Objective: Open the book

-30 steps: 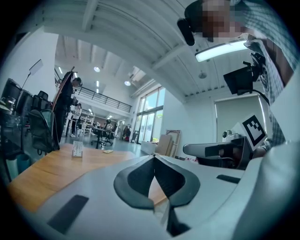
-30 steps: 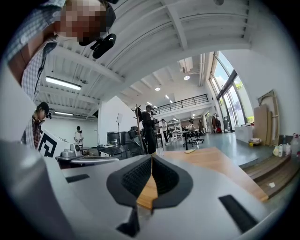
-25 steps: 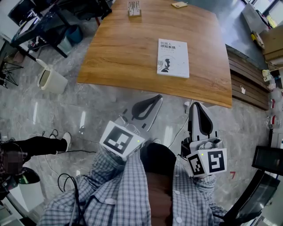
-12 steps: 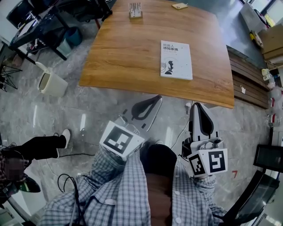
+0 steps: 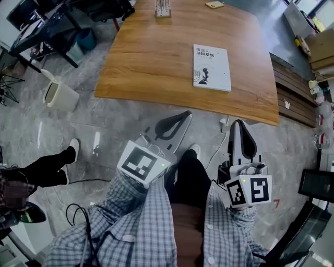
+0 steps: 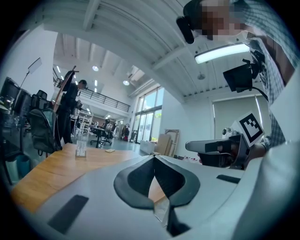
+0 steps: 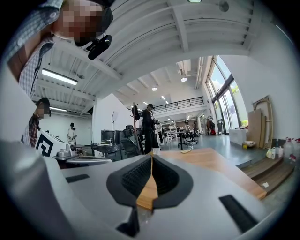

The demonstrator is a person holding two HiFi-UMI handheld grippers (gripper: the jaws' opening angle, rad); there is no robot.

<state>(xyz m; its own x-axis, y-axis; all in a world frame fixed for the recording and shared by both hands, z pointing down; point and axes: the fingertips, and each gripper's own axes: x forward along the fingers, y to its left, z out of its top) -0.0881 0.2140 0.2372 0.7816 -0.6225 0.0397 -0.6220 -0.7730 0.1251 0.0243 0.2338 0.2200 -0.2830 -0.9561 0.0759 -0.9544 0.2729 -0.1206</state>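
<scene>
The wooden table stood ahead of the person, and its near edge ran across the head view, a little lower on the right side. Most of the table top was bare. Only a small rack and a flat yellowish thing stood at the far edge, well apart from everything else. Between the person and the near edge there was grey floor, with a thin cable lying on it. To the left of the table, a white bin stood on the floor. On the right, low wooden steps ran along the table's side.

The book lay closed on the right half of the table, its white cover up. It was closer to the right edge than to the left and a little back from the near edge.

Both tongs were held over the floor, before the near edge, not touching the table. The left tongs had the jaws together at the tips and nothing between them. The right tongs were also closed and empty. The book lay ahead of both, well apart from them. It was to the right of the line of the left tongs and slightly to the left of the right tongs.
</scene>
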